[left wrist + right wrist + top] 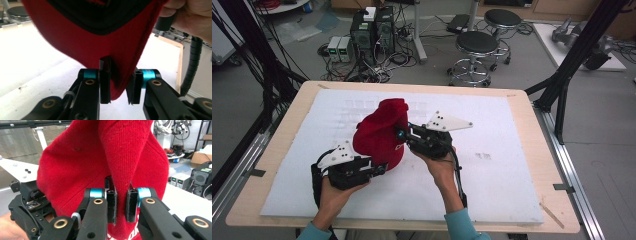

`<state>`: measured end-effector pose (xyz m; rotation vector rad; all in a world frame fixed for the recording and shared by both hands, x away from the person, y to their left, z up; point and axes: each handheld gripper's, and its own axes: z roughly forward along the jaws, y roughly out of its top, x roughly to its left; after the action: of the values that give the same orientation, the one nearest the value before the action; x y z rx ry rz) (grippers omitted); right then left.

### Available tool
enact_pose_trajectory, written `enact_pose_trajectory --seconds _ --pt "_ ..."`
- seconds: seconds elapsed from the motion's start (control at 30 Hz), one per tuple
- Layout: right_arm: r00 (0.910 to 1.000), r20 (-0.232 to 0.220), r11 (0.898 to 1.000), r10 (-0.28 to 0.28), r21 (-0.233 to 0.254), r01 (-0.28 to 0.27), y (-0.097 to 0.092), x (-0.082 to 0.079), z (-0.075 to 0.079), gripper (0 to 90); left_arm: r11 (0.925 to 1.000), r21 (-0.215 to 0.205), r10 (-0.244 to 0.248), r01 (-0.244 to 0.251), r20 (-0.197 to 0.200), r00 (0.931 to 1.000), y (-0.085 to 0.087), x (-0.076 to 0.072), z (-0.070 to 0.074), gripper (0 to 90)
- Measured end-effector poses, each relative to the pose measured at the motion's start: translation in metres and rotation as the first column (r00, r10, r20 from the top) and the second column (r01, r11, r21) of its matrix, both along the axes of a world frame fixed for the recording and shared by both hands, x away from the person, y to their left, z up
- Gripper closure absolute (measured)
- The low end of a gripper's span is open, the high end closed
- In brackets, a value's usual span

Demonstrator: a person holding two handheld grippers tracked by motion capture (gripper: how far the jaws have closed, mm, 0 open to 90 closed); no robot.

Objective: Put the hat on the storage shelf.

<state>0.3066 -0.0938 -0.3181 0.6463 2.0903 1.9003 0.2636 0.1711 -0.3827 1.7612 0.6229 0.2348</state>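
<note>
Cap (381, 134) hangs between both tools, left tool (381, 170) and right tool (402, 135) each pinching its fabric.

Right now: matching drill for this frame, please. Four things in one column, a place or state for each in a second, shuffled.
Things
1. red knitted fabric hat
2. left gripper
3. white foam sheet
4. round black stool

Places or states
A. on the floor beyond the table
B. held up between both grippers
C. covering the wooden tabletop
D. pinching the hat's lower edge

Pairs: 1-B, 2-D, 3-C, 4-A
</note>
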Motion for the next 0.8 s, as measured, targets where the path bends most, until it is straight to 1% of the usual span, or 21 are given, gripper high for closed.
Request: enact_pose_trajectory --seconds 0.03,0.07,0.1,0.17,0.3,0.43,0.5,0.53,0.6,0.63,0.67,0.7,0.73,0.77,0.8 --pt "1.0000 0.000 1.000 0.000 0.002 0.000 0.000 0.000 0.000 83.7 1.0000 0.000 0.009 -0.009 0.005 0.9999 0.001 0.000 0.000 79.9" --pt "1.0000 -0.005 1.000 -0.001 0.007 0.001 -0.001 0.000 0.000 83.6 0.9999 0.004 0.013 -0.013 0.015 0.9998 0.001 -0.001 0.001 84.5" --pt "1.0000 -0.005 1.000 -0.001 0.007 0.001 -0.001 0.000 0.000 83.6 1.0000 0.000 0.009 -0.009 0.019 0.9998 0.002 -0.001 0.001 84.5" --pt "1.0000 -0.001 1.000 0.001 0.012 -0.001 -0.001 0.000 0.000 83.7 0.9999 0.012 0.011 -0.011 0.025 0.9996 0.002 -0.001 0.002 84.8" --pt "1.0000 0.002 1.000 0.000 0.013 0.000 -0.001 0.000 0.000 83.6 0.9999 0.012 0.012 -0.012 0.021 0.9997 0.002 -0.001 0.003 85.2" --pt "0.9999 0.008 1.000 0.006 0.021 -0.006 0.000 0.000 0.000 83.1 0.9995 0.022 0.021 -0.022 0.037 0.9991 0.003 -0.003 0.004 85.3" --pt "0.9999 0.011 1.000 0.006 0.020 -0.006 0.000 0.000 0.000 82.7 0.9996 0.019 0.020 -0.021 0.042 0.9989 0.004 -0.003 0.005 85.3" --pt "0.9999 0.013 1.000 0.008 0.023 -0.008 0.000 0.000 0.000 82.0 0.9996 0.018 0.020 -0.021 0.048 0.9986 0.004 -0.003 0.005 85.3" --pt "0.9998 0.019 1.000 0.010 0.027 -0.010 -0.001 0.000 0.001 77.2 0.9997 0.016 0.018 -0.019 0.049 0.9986 0.005 -0.003 0.006 85.3" --pt "0.9996 0.021 0.999 0.018 0.028 -0.019 -0.002 0.000 0.001 74.6 0.9998 0.014 0.017 -0.018 0.049 0.9987 0.006 -0.003 0.006 85.4" --pt "0.9993 0.025 0.999 0.027 0.032 -0.028 -0.002 0.001 0.001 68.1 0.9997 0.014 0.018 -0.018 0.049 0.9987 0.007 -0.003 0.007 85.4" --pt "0.9993 0.031 0.999 0.018 0.036 -0.019 -0.003 0.001 0.001 55.3 0.9995 0.018 0.024 -0.025 0.050 0.9984 0.008 -0.003 0.008 85.4" --pt "0.9996 0.026 0.999 0.007 0.033 -0.008 -0.003 0.002 0.001 44.2 0.9995 0.019 0.026 -0.027 0.052 0.9983 0.009 -0.003 0.009 85.4" --pt "0.9999 0.015 1.000 0.000 0.026 -0.001 -0.004 0.003 0.001 35.7 0.9992 0.019 0.035 -0.036 0.055 0.9979 0.011 -0.003 0.010 85.4" --pt "0.9998 -0.005 1.000 -0.021 0.013 0.021 -0.004 0.004 0.001 25.5 0.9991 0.014 0.040 -0.041 0.057 0.9976 0.013 -0.002 0.012 85.4"
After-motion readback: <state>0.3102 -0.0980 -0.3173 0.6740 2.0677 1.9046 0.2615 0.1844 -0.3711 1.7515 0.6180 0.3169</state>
